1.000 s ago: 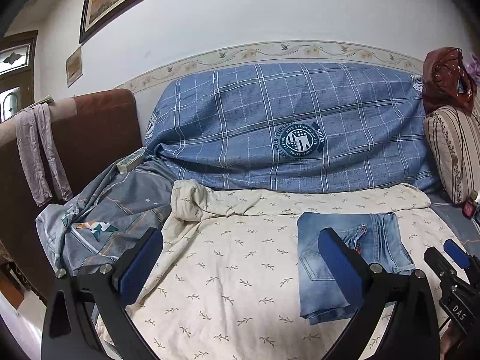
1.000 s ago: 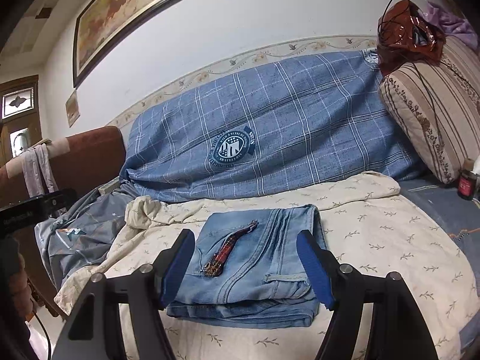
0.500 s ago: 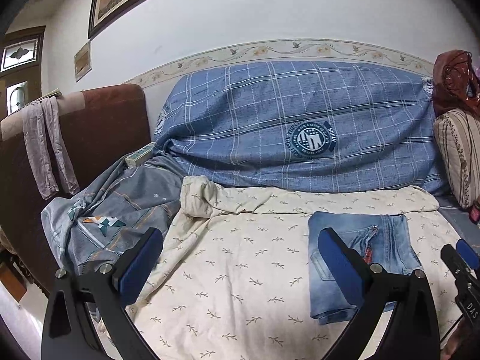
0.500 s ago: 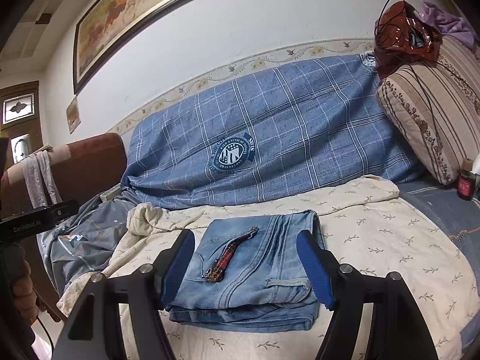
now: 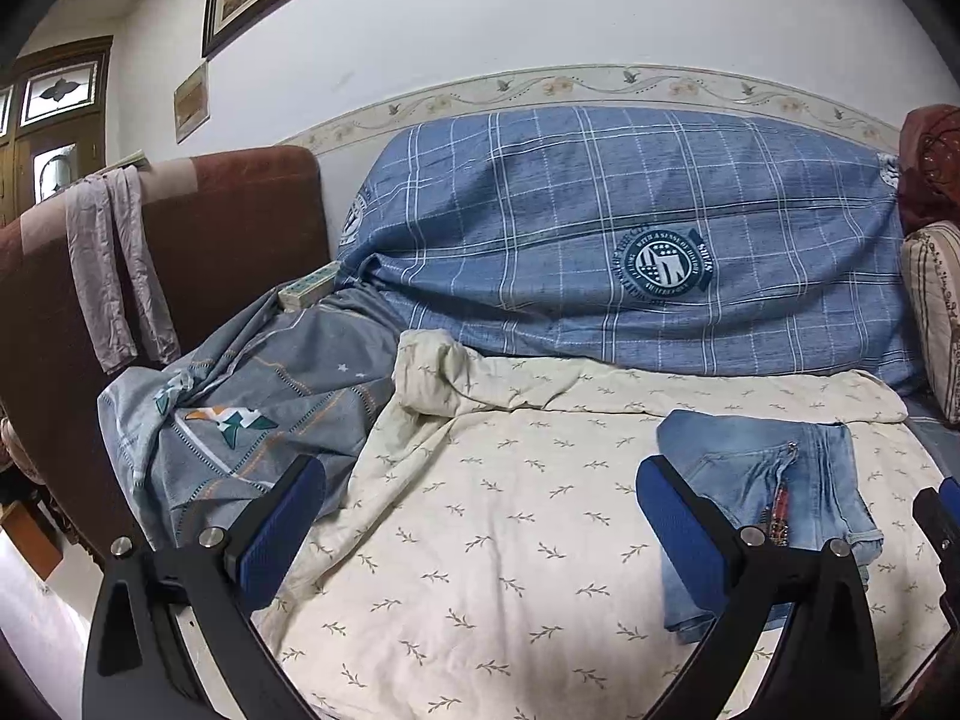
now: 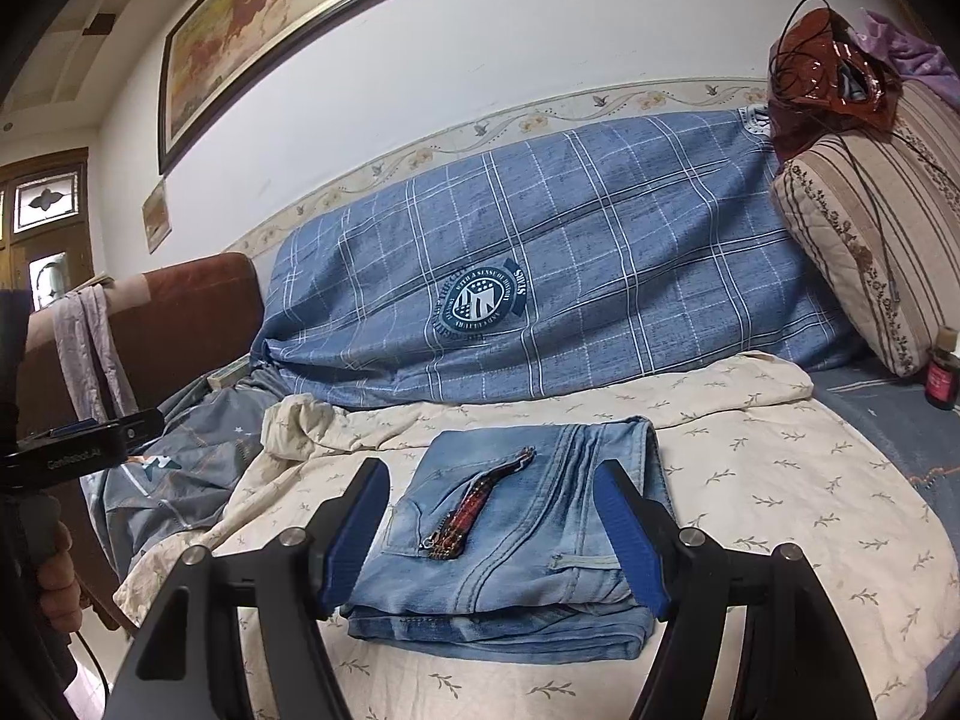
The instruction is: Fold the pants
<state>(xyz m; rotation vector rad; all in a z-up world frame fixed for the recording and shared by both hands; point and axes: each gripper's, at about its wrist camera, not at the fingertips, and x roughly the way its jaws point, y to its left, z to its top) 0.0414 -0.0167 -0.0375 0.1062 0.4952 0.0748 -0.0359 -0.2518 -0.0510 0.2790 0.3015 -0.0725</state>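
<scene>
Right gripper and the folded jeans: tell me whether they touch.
Cannot tell. In the right wrist view the right gripper stands open around the jeans, but whether its pads meet the cloth is unclear.

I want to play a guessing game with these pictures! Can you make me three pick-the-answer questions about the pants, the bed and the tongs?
1. Where do the jeans lie?
A. on the cream leafy sheet
B. on the floor
C. over the brown headboard

2. What colour is the checked cover behind?
A. green
B. blue
C. yellow

3. How are the right tongs?
A. squeezing the jeans
B. holding a pillow
C. open, holding nothing

Answers:
1 A, the folded jeans rest flat on that sheet.
2 B, it is blue with white lines.
3 C, both pads stand apart above the jeans.
</scene>
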